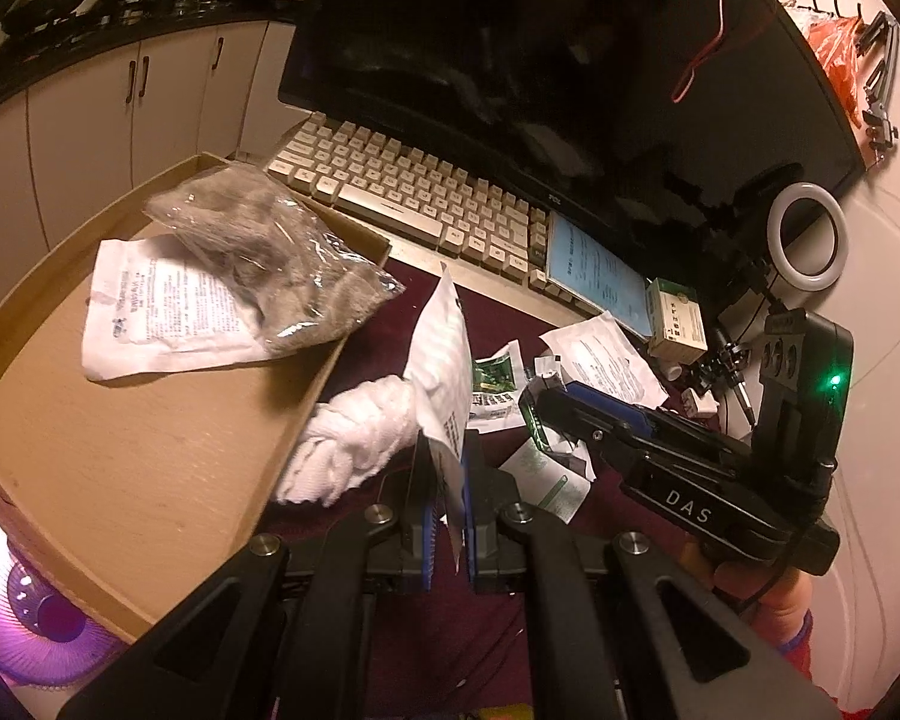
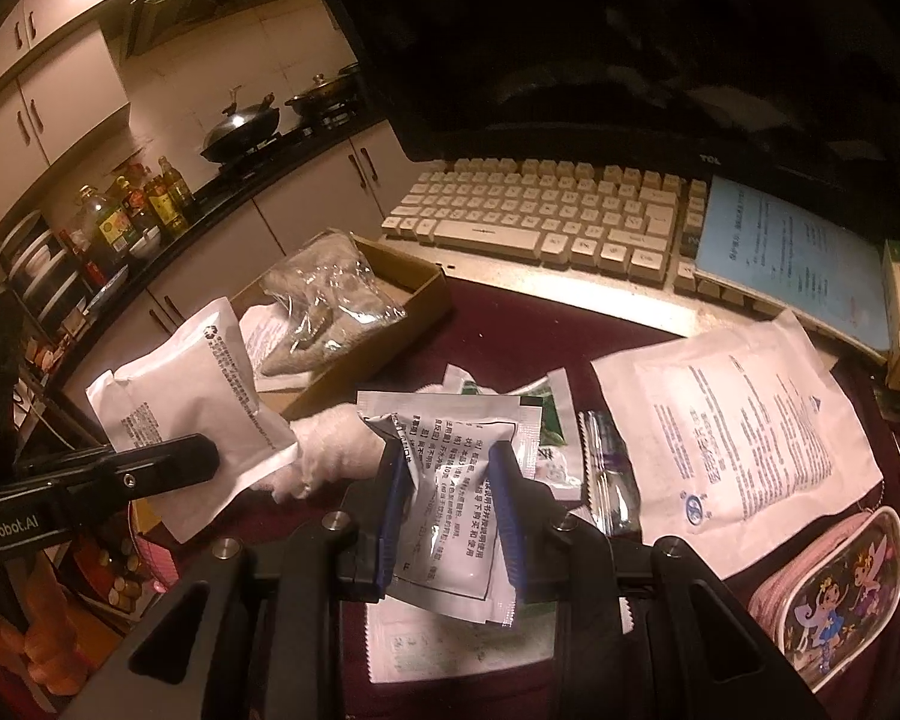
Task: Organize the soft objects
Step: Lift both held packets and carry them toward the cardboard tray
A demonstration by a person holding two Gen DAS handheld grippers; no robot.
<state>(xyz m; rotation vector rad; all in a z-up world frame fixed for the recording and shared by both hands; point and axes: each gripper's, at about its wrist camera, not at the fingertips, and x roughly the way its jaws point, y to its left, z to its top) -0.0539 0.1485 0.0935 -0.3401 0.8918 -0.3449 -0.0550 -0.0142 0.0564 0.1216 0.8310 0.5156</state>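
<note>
The left tool (image 1: 444, 504) is pinching a white printed pouch (image 1: 441, 354) by its lower corner, the pouch standing upright on edge between the blue pads and lifted above the dark red worktop (image 1: 498, 312), just to the right of the cardboard tray's (image 1: 150, 450) near wall. In the right wrist view the same pouch (image 2: 198, 396) shows flat-on, clamped at its bottom edge, beside the tray (image 2: 390, 324). The right tool (image 2: 450, 510) is pressed onto a silvery sachet with black print (image 2: 450, 480), which is crumpled between the blue fingers (image 2: 504, 480) and held up off the worktop over other flat packets. Inside the tray lie a clear bag of grey cloth (image 1: 270, 252) partly on top of a flat white packet (image 1: 162, 312). A knotted white towel (image 1: 354, 438) rests on the worktop against the tray's right wall, just beyond the left tool. A large white printed pouch (image 2: 744, 426) lies flat to the right of the right tool, with a pink cartoon pencil case (image 2: 834, 588) touching its near edge. Behind stand a beige keyboard (image 1: 426, 198) and a dark monitor (image 1: 558, 60).
</note>
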